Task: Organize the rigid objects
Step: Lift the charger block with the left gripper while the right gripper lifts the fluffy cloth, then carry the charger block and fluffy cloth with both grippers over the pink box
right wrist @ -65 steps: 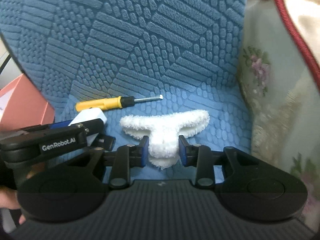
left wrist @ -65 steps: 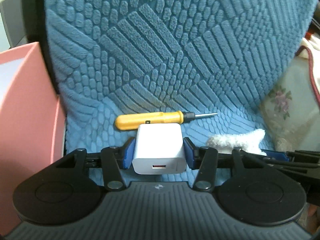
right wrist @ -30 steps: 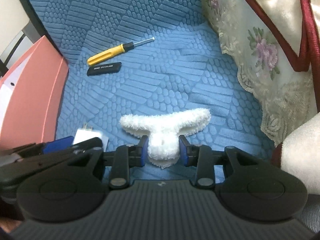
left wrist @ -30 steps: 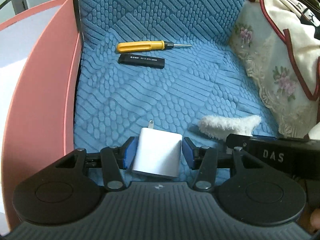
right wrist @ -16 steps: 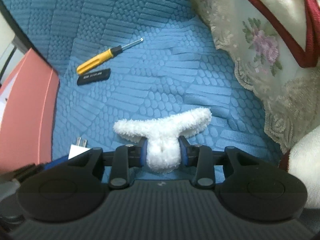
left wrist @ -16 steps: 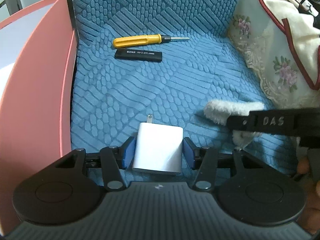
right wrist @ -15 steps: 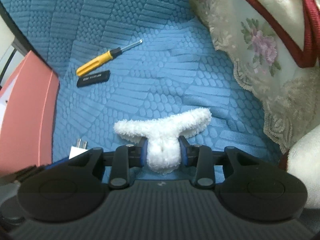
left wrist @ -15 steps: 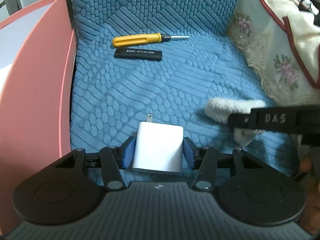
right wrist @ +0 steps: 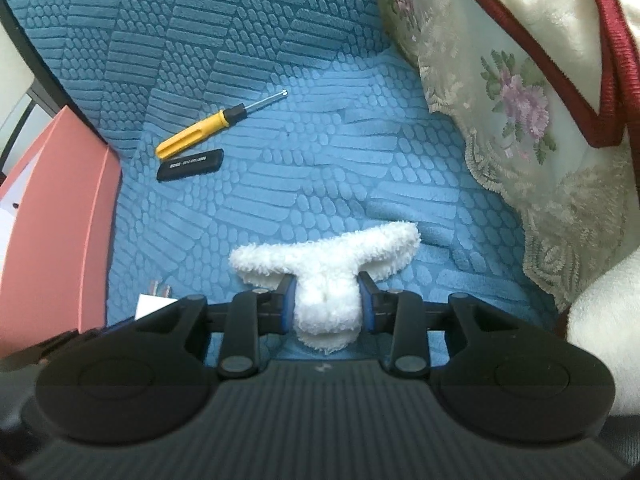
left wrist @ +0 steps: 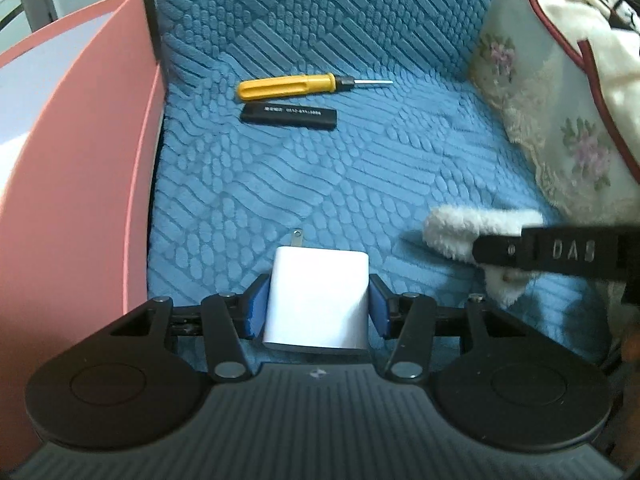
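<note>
My left gripper [left wrist: 316, 308] is shut on a white USB charger [left wrist: 318, 300], prongs pointing forward, held over the blue textured cushion [left wrist: 300, 184]. My right gripper [right wrist: 325, 304] is shut on a white fluffy cloth piece [right wrist: 326, 276]; the cloth also shows in the left wrist view [left wrist: 460, 228], behind the right gripper's black arm. A yellow-handled screwdriver [left wrist: 296, 82] and a black USB stick [left wrist: 289, 115] lie side by side at the far end of the cushion. Both also show in the right wrist view: screwdriver [right wrist: 200, 134], stick [right wrist: 190, 165]. The charger's corner and prongs [right wrist: 154, 300] show low left in that view.
A pink box [left wrist: 80, 168] stands along the cushion's left edge, its white inside partly visible; it also shows in the right wrist view [right wrist: 52, 216]. A floral lace-edged pillow [right wrist: 520, 92] with red piping borders the cushion on the right.
Both grippers have lifted and pulled back from the screwdriver, still holding their objects. A black USB stick, first hidden behind the charger, now shows beside the screwdriver. In the last half second little has moved.
</note>
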The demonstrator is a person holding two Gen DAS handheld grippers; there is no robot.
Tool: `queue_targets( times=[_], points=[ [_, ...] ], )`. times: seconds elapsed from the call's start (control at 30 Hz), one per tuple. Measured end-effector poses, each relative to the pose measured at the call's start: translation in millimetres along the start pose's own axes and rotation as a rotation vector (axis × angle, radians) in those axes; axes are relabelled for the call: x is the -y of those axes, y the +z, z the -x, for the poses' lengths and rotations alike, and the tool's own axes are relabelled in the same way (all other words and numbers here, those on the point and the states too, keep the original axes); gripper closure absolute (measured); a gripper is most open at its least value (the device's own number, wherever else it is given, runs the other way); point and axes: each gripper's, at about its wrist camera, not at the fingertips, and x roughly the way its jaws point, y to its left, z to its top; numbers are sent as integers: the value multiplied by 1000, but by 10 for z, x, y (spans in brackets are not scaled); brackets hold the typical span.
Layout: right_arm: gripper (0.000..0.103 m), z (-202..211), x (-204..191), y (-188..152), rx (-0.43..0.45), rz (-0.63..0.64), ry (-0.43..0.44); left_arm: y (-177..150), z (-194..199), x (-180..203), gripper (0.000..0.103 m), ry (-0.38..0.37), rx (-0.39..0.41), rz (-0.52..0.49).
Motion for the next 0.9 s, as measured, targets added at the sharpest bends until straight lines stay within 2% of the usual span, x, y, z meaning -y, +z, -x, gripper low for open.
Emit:
queue_targets(
  times=[0.13, 0.43, 0.7, 0.9],
  points=[
    [68, 82, -50, -29, 5, 29, 16, 38, 134, -40, 46, 3, 33, 23],
    [68, 501, -139, -34, 87, 97, 47, 102, 590, -97, 47, -25, 104, 64],
    [68, 939, -134, -76, 147, 151, 107, -27, 1006, -75, 47, -70, 137, 93],
    [68, 1151, -113, -205, 149, 180, 130, -104, 1267, -68, 47, -76, 162, 107]
  ],
)
